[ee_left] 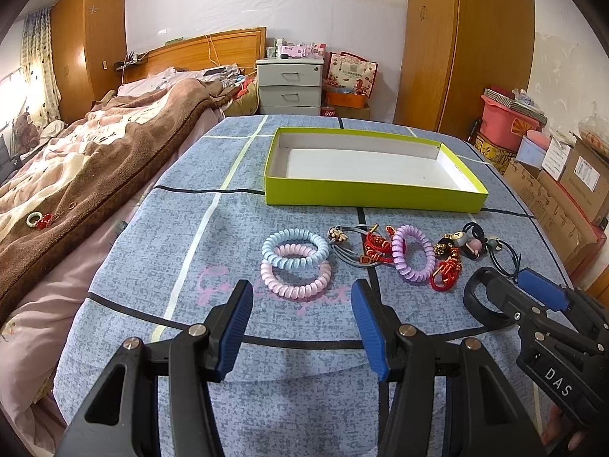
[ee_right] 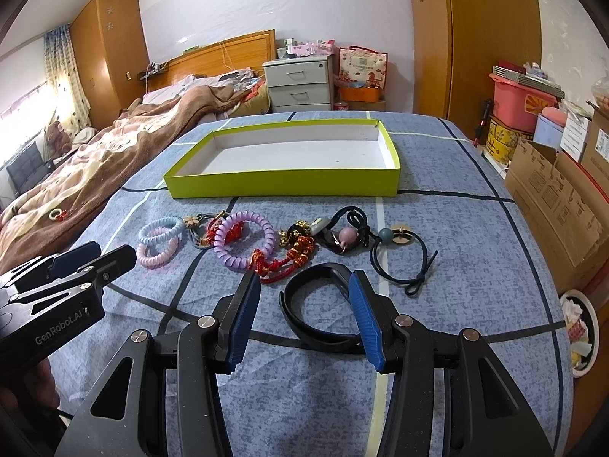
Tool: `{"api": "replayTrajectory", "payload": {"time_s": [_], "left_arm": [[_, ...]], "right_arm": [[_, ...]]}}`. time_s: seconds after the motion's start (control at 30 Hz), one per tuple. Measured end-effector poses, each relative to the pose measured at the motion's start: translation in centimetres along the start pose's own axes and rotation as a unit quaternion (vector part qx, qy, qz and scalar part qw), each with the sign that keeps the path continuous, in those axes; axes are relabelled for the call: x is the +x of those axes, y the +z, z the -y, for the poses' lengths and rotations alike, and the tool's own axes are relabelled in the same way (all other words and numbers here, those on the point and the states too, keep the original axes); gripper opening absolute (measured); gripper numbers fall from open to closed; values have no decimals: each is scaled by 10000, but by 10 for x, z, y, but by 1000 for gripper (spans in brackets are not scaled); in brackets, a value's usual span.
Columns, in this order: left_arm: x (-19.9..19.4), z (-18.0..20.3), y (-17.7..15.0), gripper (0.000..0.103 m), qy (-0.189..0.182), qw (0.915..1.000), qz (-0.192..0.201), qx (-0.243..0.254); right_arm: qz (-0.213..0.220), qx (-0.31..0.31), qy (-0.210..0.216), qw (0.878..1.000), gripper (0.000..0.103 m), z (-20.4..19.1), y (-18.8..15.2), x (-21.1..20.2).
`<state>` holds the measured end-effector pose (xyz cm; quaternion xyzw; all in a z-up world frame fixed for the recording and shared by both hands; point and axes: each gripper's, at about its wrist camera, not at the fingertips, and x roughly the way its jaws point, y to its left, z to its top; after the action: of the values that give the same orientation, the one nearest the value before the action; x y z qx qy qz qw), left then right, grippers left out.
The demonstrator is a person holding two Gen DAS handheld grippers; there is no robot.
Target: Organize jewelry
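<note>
Both claws wide apart: left claw (ee_left: 302, 327) holds nothing, right claw (ee_right: 304, 318) straddles black band (ee_right: 304, 320).

Bright window glare, fisheye-warped edges

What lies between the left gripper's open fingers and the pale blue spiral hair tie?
Only the pink spiral hair tie and some bare blue bedsheet separate the left gripper from the pale blue spiral hair tie, per the left wrist view.

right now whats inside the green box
Nothing visible: the shallow lime-green cardboard box shows only its bare white floor. Its near wall hides a thin strip of floor just behind it.
</note>
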<state>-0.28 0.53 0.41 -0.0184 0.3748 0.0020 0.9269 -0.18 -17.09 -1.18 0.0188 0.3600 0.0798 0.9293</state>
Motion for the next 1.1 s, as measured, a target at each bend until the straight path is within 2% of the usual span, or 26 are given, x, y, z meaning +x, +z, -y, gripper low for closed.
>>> {"api": "replayTrajectory", "payload": {"time_s": [0.2,0.33,0.43,0.73,0.93,1.0,1.03,1.07,1.1], "left_arm": [[6,-6,1,56,-129,9999,-105,-32],[11,-18,1,56,-413,9988,-234,-150],[17,-27,0,56,-614,9972,-353,-243],[26,-46,-2,56,-777,9948,-497,-439],[32,-53,2,56,-865,9931,-581,-532],[34,-54,3,56,-940,9922,-603,-552],[35,-54,4,56,-940,9920,-616,-570],[36,-54,6,56,-933,9921,-613,-566],[37,-54,7,56,-933,9921,-627,-554]], "right_arm": [[35,42,18,10000,49,6,1,-3],[30,66,-69,9999,50,22,0,-5],[-137,89,-22,9999,50,35,-2,0],[-444,-108,295,9985,49,41,0,17],[-569,-166,241,9979,49,43,2,26],[-639,-230,200,9975,44,43,2,29],[-654,-245,202,9974,33,44,3,30],[-686,-263,193,9971,28,44,3,32],[-720,-259,197,9969,27,45,2,33]]}}
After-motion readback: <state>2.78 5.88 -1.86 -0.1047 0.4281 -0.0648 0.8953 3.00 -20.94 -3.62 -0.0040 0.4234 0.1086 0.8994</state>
